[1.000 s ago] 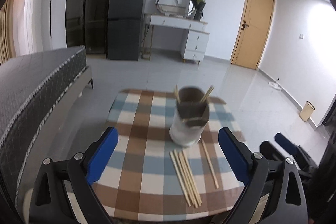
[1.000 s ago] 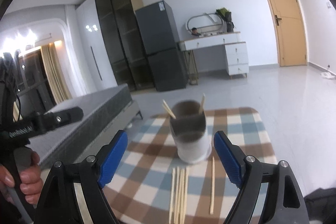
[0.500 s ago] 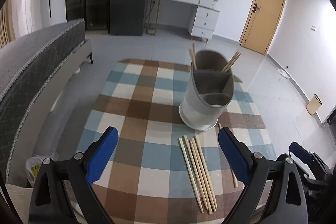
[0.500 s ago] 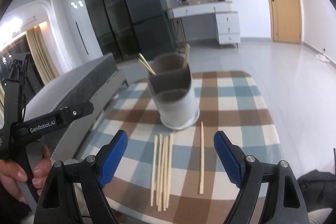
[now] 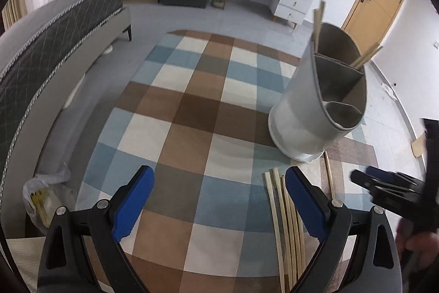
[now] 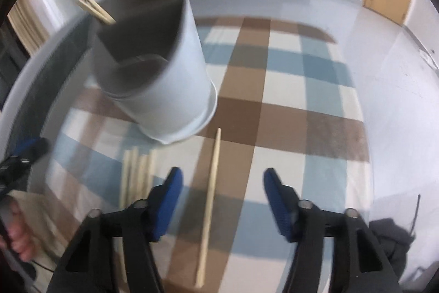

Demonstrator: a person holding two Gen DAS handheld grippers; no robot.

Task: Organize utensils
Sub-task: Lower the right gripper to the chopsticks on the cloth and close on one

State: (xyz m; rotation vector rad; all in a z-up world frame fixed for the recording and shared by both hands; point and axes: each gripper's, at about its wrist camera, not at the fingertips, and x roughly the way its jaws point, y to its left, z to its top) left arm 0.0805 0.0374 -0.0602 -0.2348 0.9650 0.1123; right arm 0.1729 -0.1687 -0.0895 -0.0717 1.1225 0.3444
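Dropped lower and closer over the checked tablecloth (image 5: 192, 111) now, both grippers. Left gripper (image 5: 219, 199) spread wide, nothing in it, just beside the chopstick bundle (image 5: 285, 227) lying in front of the utensil holder (image 5: 310, 111). Right gripper (image 6: 221, 199) closing, straddling the lone chopstick (image 6: 210, 205), not yet pinching it.

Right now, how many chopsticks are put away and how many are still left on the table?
A few chopsticks already stand in the grey holder; the exact count is hard to see. Nothing is held yet: the right claw is closing around the single chopstick lying apart, pads not touching it. The left claw is open and empty. About five in the bundle also remain on the checkered tablecloth.
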